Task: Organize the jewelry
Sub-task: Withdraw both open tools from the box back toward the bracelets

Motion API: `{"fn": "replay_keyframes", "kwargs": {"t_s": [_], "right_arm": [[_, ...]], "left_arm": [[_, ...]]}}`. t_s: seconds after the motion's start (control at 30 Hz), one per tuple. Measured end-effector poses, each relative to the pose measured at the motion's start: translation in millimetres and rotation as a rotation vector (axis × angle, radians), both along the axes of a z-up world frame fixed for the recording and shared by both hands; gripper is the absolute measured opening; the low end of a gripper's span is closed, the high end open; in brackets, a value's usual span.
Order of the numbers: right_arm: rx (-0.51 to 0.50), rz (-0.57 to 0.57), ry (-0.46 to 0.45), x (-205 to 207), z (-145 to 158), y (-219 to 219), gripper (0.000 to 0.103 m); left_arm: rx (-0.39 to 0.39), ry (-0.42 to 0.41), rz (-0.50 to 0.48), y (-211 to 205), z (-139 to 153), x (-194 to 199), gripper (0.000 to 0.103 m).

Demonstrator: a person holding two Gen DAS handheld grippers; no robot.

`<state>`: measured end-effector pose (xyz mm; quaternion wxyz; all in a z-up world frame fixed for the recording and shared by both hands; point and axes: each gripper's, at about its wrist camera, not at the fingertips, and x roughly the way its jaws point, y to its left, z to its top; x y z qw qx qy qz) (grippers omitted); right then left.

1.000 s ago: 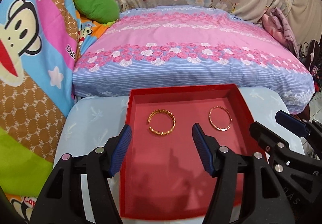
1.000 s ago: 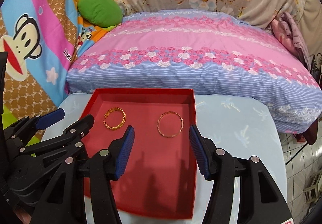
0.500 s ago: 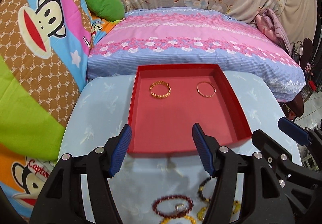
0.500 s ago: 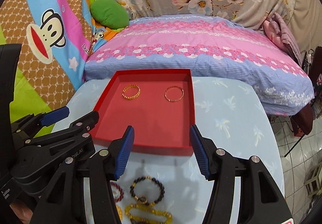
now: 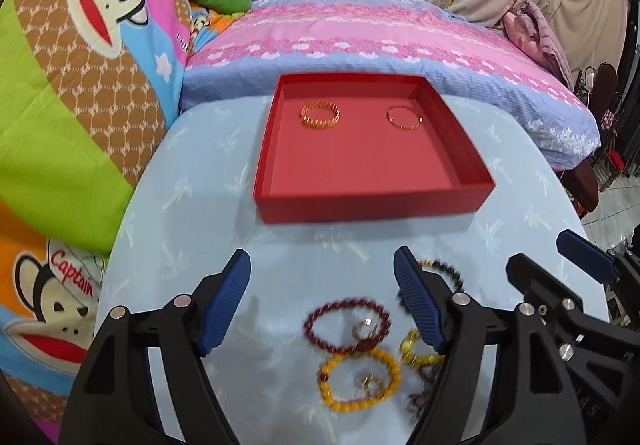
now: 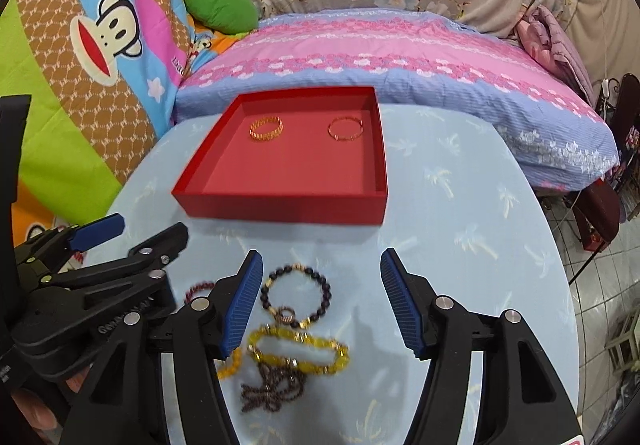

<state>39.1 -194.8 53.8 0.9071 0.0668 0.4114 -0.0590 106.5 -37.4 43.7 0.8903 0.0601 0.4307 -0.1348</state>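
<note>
A shallow square red tray (image 5: pixel 374 201) sits on the pale blue palm-print tabletop (image 5: pixel 192 205) in the middle of the left wrist view. Two gold bangles lie apart on its floor near the far wall: a chunky ribbed gold bangle (image 5: pixel 320 115) to the left and a thin gold bangle (image 5: pixel 404 117) to the right. Loose jewelry lies on the cloth in the lower part of both views, blurred. It includes a dark red beaded bracelet (image 5: pixel 346 324), a round yellow beaded bracelet (image 5: pixel 359 373), a dark navy beaded bracelet with gold spacers (image 6: pixel 296 297), a yellow bracelet of oblong beads (image 6: pixel 298 353) and a tangled brown bead string (image 6: pixel 272 389).

The left gripper (image 5: pixel 322 303) has just been widening its jaws; they stand spread and empty, touching nothing. The dark red and round yellow bracelets lie between and below its blue pads. The right gripper (image 6: pixel 322 303) has also just opened a little further. It too is spread and holds nothing. In its view the navy bracelet lies just right of the left pad, and the oblong-bead bracelet and brown string lie lower in the gap. The tray lies beyond both grippers, in the upper middle of each frame.
</note>
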Motion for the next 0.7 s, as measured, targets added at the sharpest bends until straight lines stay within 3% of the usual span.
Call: {"fn": "replay_keyframes", "kwargs": {"t_s": [0.33,0.7], "right_arm": [[0.041,-0.002,0.129,-28,-57,1,0.06],[0.025,0.006,0.156,-44,-76,4,0.06]], "left_arm": [[0.002,0.111,0.059,41,-53,-28,0.07],[0.015,0.136,0.079,65,-75,-51,0.07]]}}
